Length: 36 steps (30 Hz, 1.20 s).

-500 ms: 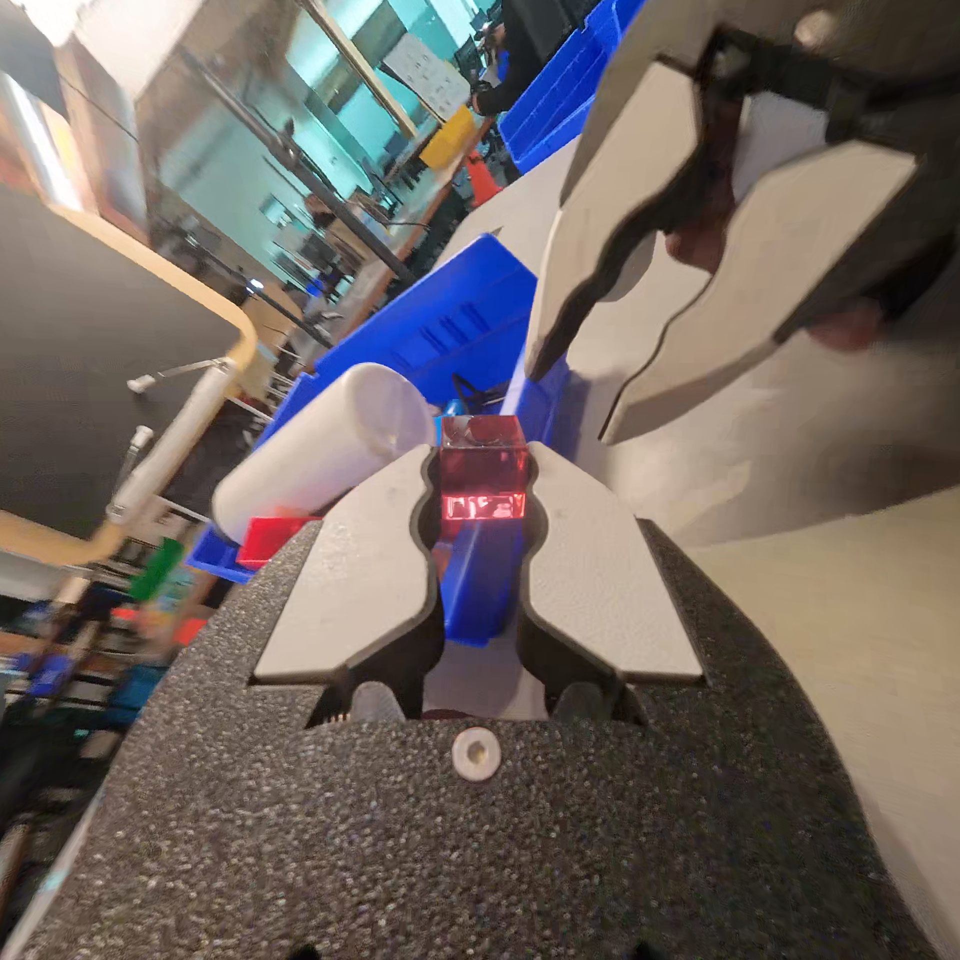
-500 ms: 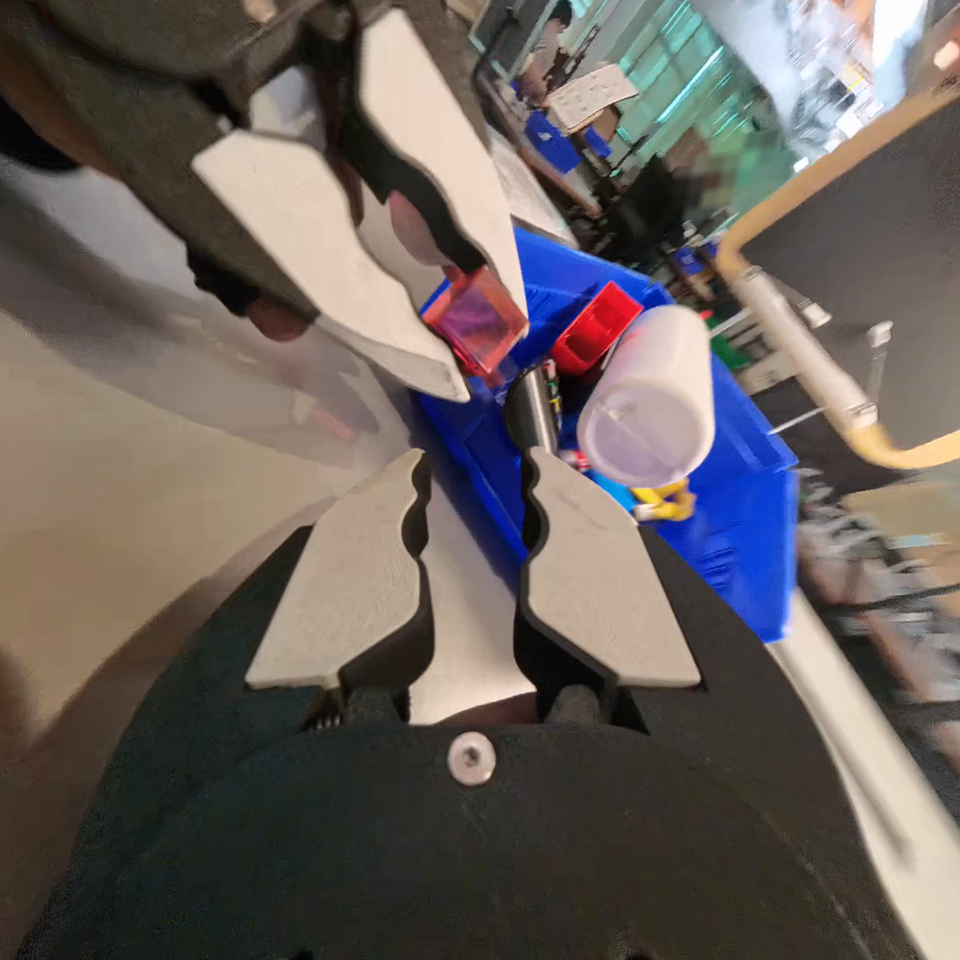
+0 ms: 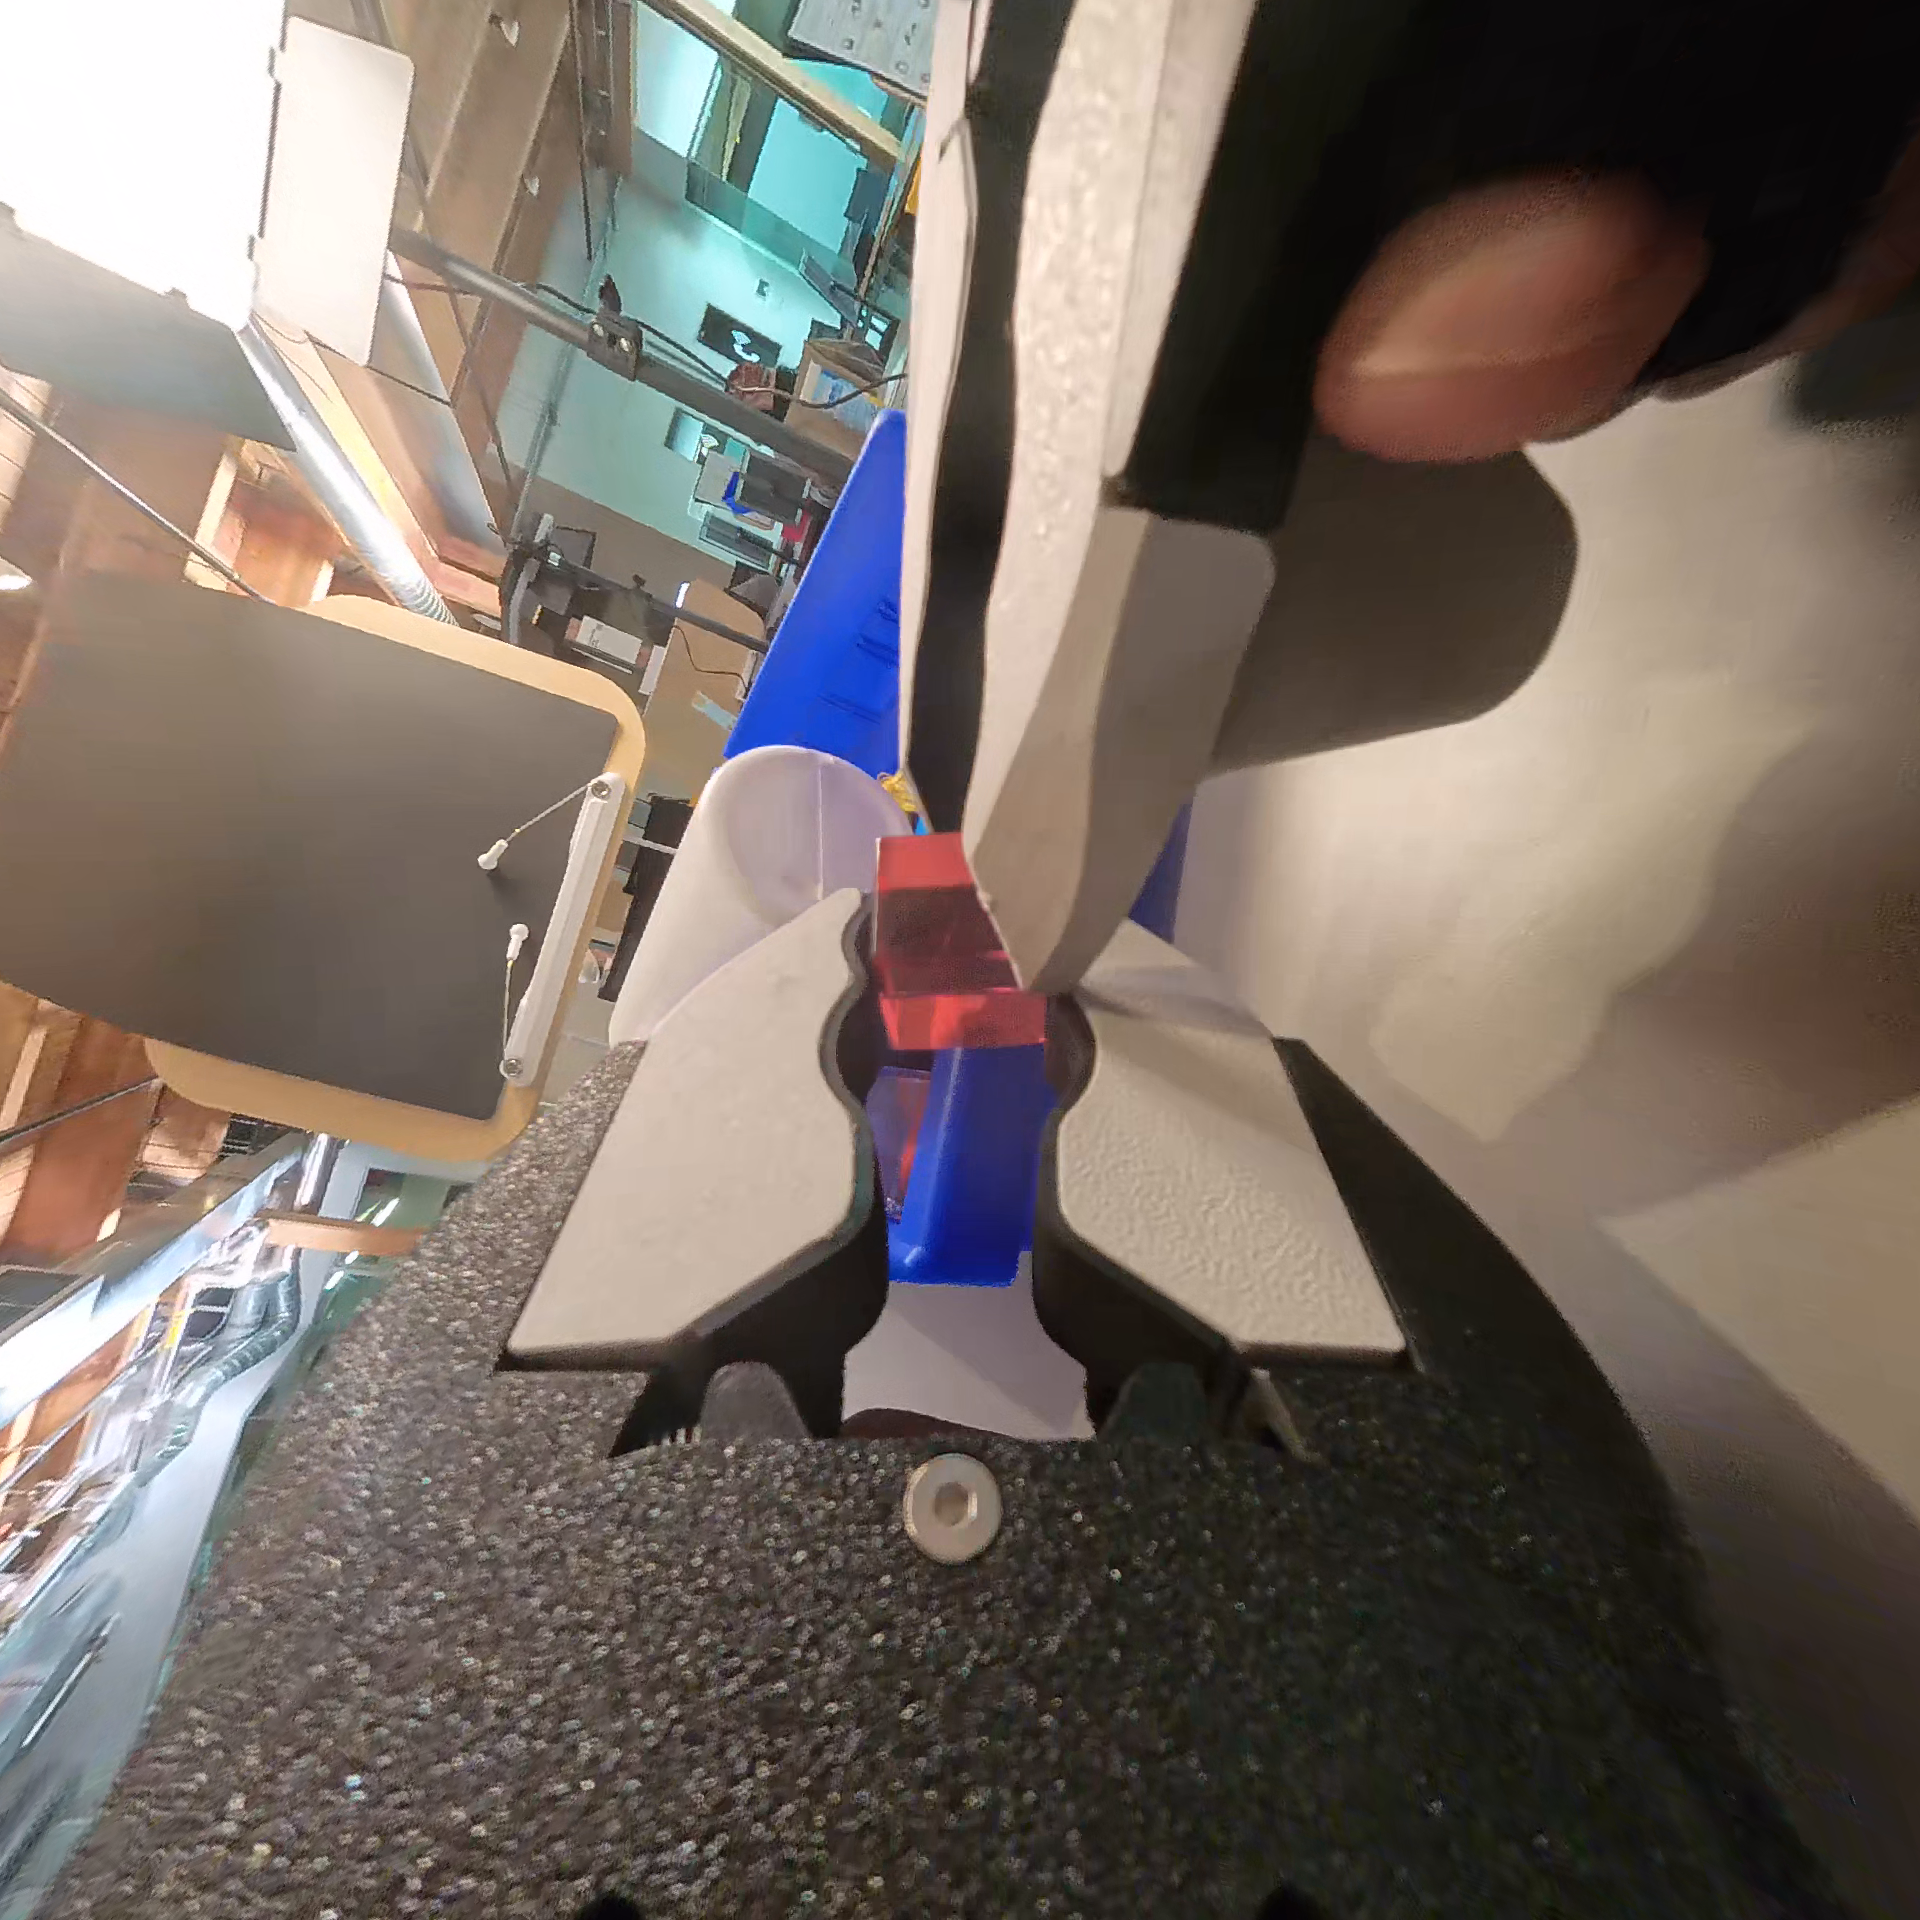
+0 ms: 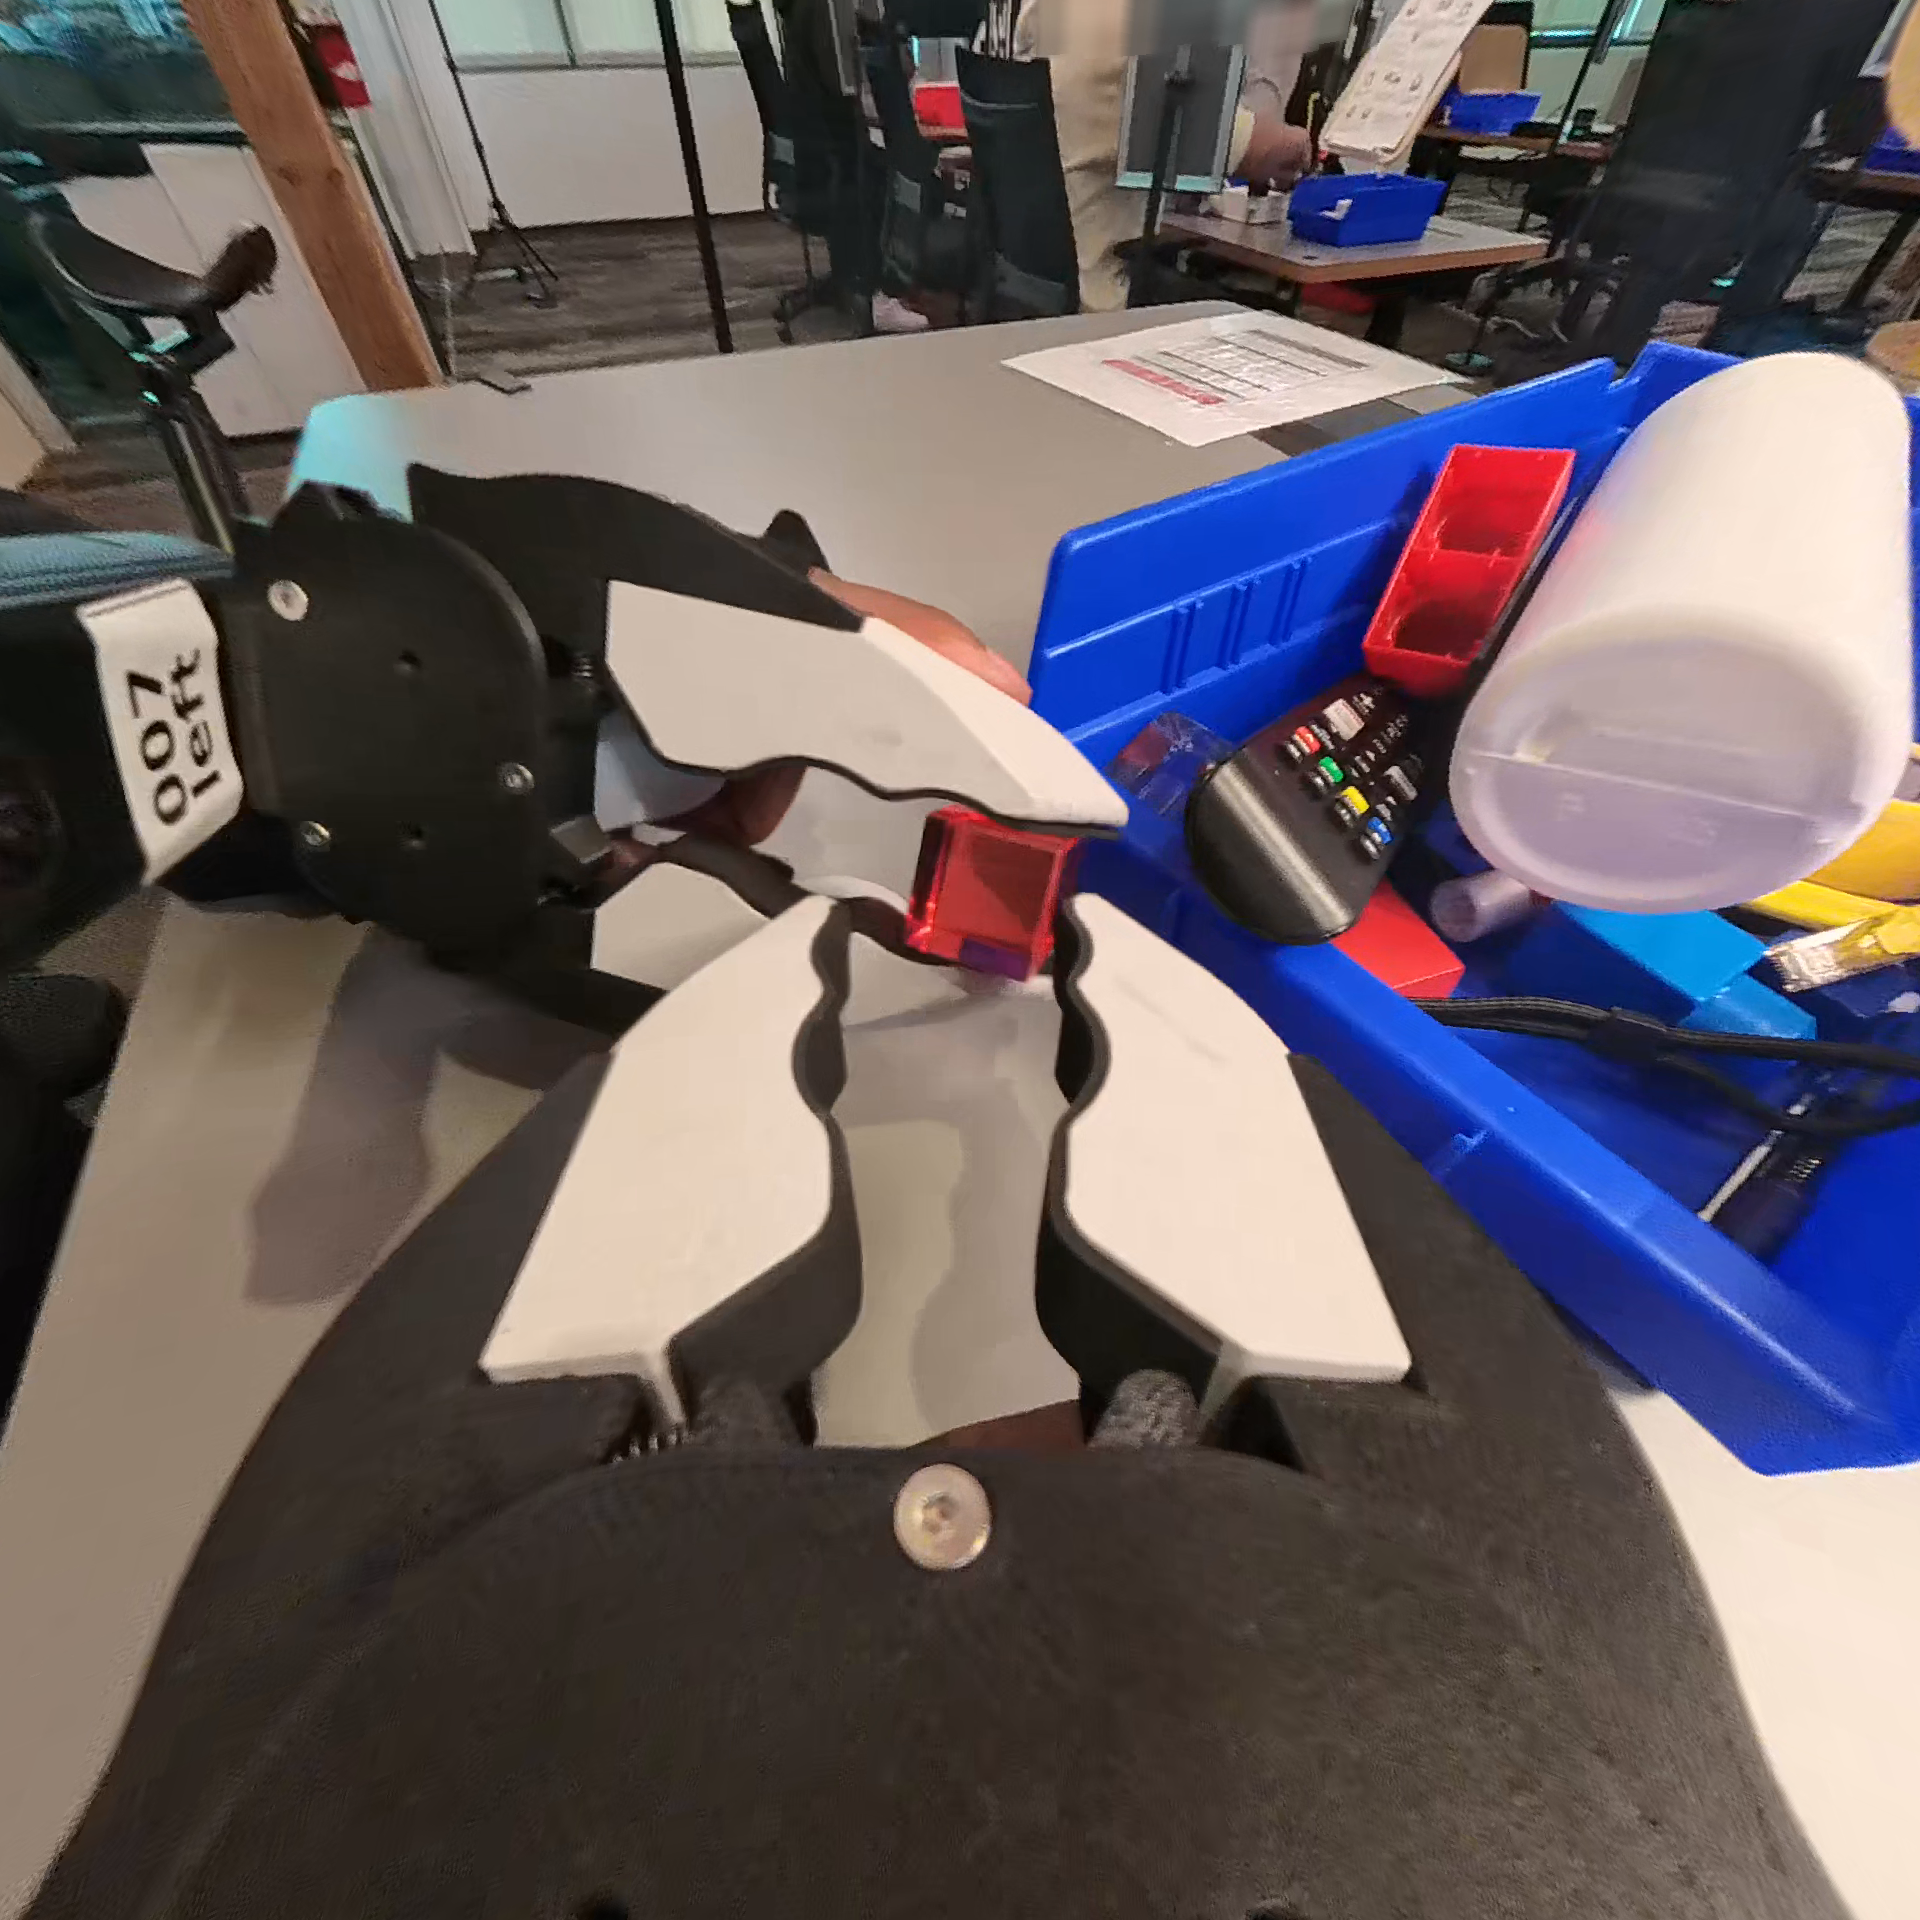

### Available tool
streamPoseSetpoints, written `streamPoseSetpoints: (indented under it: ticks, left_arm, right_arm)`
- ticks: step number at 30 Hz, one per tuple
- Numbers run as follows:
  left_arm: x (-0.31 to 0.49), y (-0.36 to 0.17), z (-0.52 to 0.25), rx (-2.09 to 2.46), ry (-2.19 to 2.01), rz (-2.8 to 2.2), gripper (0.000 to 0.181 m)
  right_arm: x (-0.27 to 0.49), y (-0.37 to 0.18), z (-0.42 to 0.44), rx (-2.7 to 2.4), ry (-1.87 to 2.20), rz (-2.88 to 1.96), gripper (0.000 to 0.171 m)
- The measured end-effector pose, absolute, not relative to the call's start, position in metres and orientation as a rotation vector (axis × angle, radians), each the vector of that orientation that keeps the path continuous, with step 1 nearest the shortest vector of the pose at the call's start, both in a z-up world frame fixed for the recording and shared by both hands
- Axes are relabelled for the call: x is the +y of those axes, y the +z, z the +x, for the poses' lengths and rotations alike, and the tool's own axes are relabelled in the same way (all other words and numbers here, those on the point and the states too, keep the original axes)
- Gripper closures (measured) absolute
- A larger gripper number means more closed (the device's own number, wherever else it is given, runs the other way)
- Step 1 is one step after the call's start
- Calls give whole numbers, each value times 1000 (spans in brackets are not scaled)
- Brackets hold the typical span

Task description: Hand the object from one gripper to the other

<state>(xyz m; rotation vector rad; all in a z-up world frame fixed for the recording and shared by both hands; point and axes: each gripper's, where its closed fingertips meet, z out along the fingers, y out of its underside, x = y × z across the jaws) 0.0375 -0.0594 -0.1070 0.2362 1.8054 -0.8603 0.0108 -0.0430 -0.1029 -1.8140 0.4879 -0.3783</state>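
A clear red cube is pinched between the fingertips of my left gripper, which reaches in from the left above the grey table. My right gripper is open, its two tips on either side of the cube. The right tip is at the cube's edge and the left tip stands a little off it. In the left wrist view my left gripper is shut on the cube. One of the right gripper's fingers comes down from above against the cube's right side.
A blue bin stands just right of the cube. It holds a white cylinder, a black remote, a red box and cables. A sheet of paper lies at the table's far side. Chairs and people stand beyond. The tips of both grippers are at nearly the same place.
The right gripper has closed the distance and now straddles the cube. Before, it was apart from it. Both grippers have turned. The left gripper still holds the cube.
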Motion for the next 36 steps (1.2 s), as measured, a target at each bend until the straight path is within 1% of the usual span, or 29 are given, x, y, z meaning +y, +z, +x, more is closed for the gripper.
streamPoseSetpoints:
  ticks: [1,2,3,11,17,19,21,24,26,28,32,36]
  left_arm:
    - [-59,-107,37,1809,-874,236,153]
    - [-60,-105,35,1804,-891,240,153]
    - [-61,-105,34,1806,-889,249,153]
    - [-64,-101,27,1787,-918,287,153]
    - [-72,-92,5,1735,-1088,425,153]
    - [-74,-92,1,1716,-1095,470,153]
    - [-74,-94,1,1709,-1082,488,153]
    - [-72,-102,11,1788,-1076,425,151]
    - [-68,-109,21,1901,-1080,326,142]
    - [-63,-117,29,2039,-1125,192,139]
    - [-58,-118,32,2279,-1365,-125,137]
    - [-64,-111,16,2455,-1673,-311,133]
  right_arm:
    - [-44,-103,12,490,-404,-1815,139]
    - [-45,-102,14,489,-421,-1814,148]
    - [-46,-103,13,487,-418,-1814,149]
    - [-46,-101,12,511,-329,-1789,139]
    - [-45,-100,-1,537,-24,-1754,127]
    - [-43,-102,-6,534,55,-1748,128]
    - [-41,-102,-11,506,69,-1752,141]
    - [-45,-106,1,512,-132,-1812,143]
    - [-55,-109,16,504,-382,-1870,143]
    - [-67,-108,29,452,-677,-1931,143]
    - [-84,-106,42,258,-1213,-2030,143]
    - [-78,-113,38,75,-1412,-2090,143]
